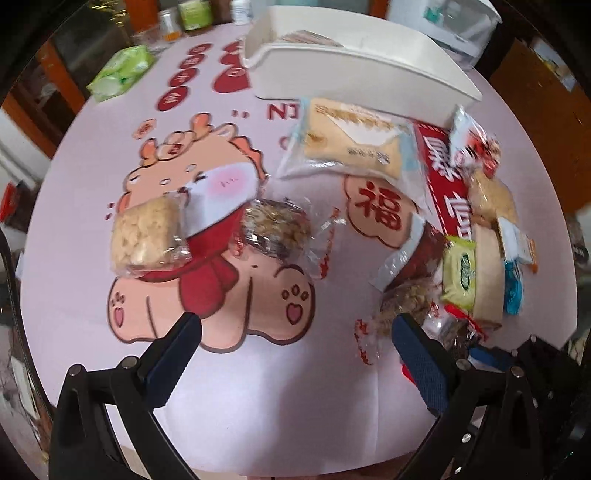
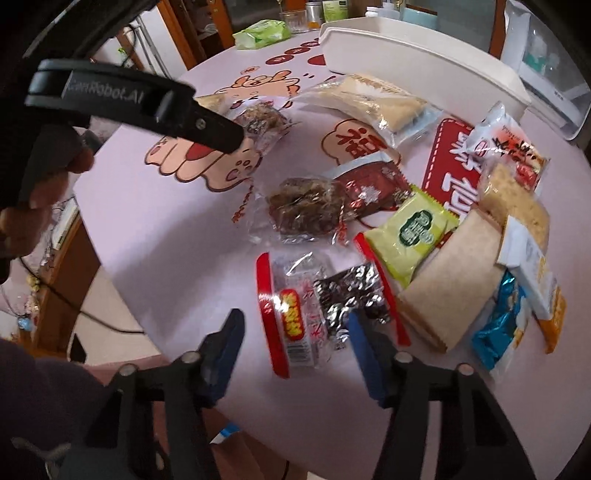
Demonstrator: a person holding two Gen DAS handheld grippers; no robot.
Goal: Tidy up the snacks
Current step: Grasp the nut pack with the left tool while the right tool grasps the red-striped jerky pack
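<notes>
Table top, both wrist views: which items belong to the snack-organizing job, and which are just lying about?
Job items:
white bin
puffed rice cake
cream cracker pack
green snack packet
red-edged clear packet
brown oat cake

Just lying about:
green tissue pack
jars at the far edge
clear storage box

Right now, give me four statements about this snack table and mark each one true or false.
1. The white bin stands at the far side of the table. True.
2. The left gripper clamps a snack. False: its jaws are open, with only tablecloth between them.
3. The green packet lies inside the bin. False: it lies on the table among other snacks.
4. The red-edged clear packet lies between the right gripper's fingers. True.
</notes>
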